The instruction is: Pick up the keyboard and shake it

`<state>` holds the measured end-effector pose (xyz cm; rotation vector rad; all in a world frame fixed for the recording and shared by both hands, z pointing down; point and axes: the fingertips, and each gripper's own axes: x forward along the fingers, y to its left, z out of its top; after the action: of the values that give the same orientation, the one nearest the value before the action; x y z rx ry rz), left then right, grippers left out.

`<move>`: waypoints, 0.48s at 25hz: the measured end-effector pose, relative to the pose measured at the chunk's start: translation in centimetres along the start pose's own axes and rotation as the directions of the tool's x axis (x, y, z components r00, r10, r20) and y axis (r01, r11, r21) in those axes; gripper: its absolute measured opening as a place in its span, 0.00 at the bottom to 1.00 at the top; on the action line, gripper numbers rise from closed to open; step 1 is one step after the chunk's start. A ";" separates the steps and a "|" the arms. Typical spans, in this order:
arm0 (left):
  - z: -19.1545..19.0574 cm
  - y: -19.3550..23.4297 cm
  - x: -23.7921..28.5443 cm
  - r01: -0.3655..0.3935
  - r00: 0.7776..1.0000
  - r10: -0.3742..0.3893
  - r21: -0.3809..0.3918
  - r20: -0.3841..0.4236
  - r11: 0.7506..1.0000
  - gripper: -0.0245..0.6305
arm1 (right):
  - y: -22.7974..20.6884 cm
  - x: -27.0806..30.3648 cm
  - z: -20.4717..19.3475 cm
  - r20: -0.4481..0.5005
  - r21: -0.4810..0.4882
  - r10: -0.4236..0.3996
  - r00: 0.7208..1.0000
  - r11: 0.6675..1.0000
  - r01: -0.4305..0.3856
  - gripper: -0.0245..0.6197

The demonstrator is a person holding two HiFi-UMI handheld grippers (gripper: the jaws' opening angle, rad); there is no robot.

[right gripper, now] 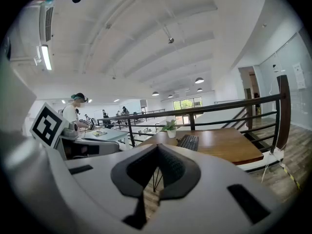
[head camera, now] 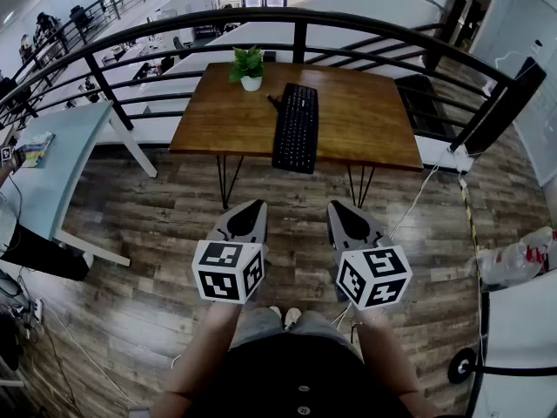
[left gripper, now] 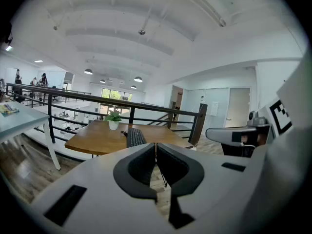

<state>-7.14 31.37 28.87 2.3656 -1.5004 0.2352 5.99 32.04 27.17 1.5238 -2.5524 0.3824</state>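
A black keyboard (head camera: pixel 297 127) lies lengthwise on the brown wooden table (head camera: pixel 365 120), its near end at the table's front edge; it also shows small and far ahead as the keyboard (left gripper: pixel 135 137) and keyboard (right gripper: pixel 189 142). My left gripper (head camera: pixel 251 209) and right gripper (head camera: pixel 345 211) hang side by side over the floor, well short of the table. Both are shut with nothing between the jaws: the left gripper (left gripper: pixel 156 144) and right gripper (right gripper: pixel 157 146) show their tips meeting.
A small potted plant (head camera: pixel 248 66) stands at the table's far left, just behind the keyboard. A black railing (head camera: pixel 296 24) curves behind the table. A pale blue table (head camera: pixel 52 164) stands at the left, a plastic-wrapped item (head camera: pixel 518 259) at the right. People (right gripper: pixel 73 112) stand far off.
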 end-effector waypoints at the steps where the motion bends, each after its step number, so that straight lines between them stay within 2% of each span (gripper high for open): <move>1: -0.1 0.0 0.3 -0.001 1.000 0.001 -0.002 -0.009 1.000 0.07 | 0.0 0.1 -0.1 -0.003 0.004 0.004 1.000 1.000 -0.004 0.08; 6: -0.4 0.3 1.5 -0.010 0.999 0.010 0.006 -0.052 1.000 0.07 | -0.4 0.7 -0.8 -0.031 0.013 0.007 0.999 1.000 -0.007 0.08; 12: -0.6 -0.1 2.5 -0.010 0.999 0.010 0.002 -0.045 1.000 0.07 | -1.9 1.4 -1.7 -0.062 0.016 0.004 0.998 1.000 -0.003 0.08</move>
<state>-5.95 29.46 30.19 2.3391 -1.4925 0.2908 7.04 30.51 29.44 1.4891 -2.5106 0.4441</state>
